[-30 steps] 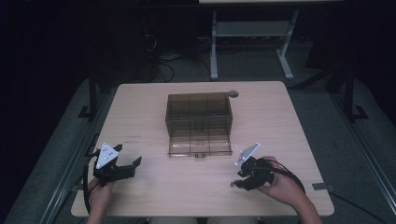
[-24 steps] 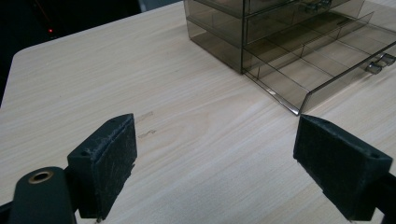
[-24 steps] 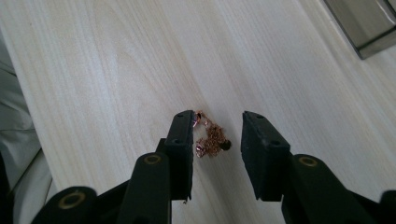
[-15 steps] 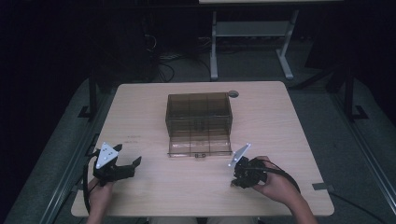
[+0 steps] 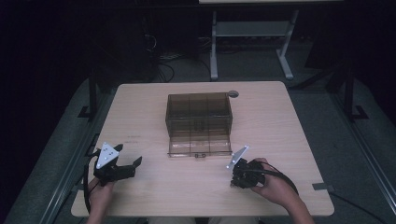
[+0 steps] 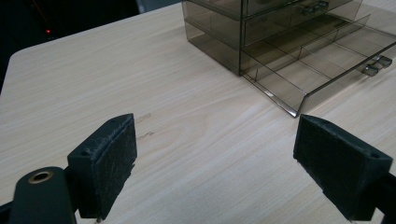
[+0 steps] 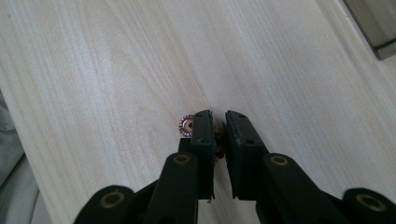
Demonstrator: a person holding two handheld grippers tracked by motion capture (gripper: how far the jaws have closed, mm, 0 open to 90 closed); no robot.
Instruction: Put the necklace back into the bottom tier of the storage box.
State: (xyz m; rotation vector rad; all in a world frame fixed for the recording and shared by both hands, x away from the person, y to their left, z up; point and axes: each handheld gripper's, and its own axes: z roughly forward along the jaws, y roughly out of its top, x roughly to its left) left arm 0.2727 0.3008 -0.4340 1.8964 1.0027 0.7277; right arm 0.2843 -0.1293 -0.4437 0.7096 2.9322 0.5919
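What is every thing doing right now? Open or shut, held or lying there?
Drawer box: upright on the table, bottom drawer pulled out, upper drawers pushed in.
Bottom drawer: looks empty.
Left gripper: open wide, holding nothing, just above the table.
Right gripper: jaws nearly closed on a small ring at the tabletop.
Ring: pinched at the jaw tips, partly sticking out beside them.

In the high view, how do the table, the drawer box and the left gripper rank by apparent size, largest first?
1. table
2. drawer box, with its lowest drawer pulled out
3. left gripper, jaws wide open; it lies nearer the camera, yet looks clearly smallest.
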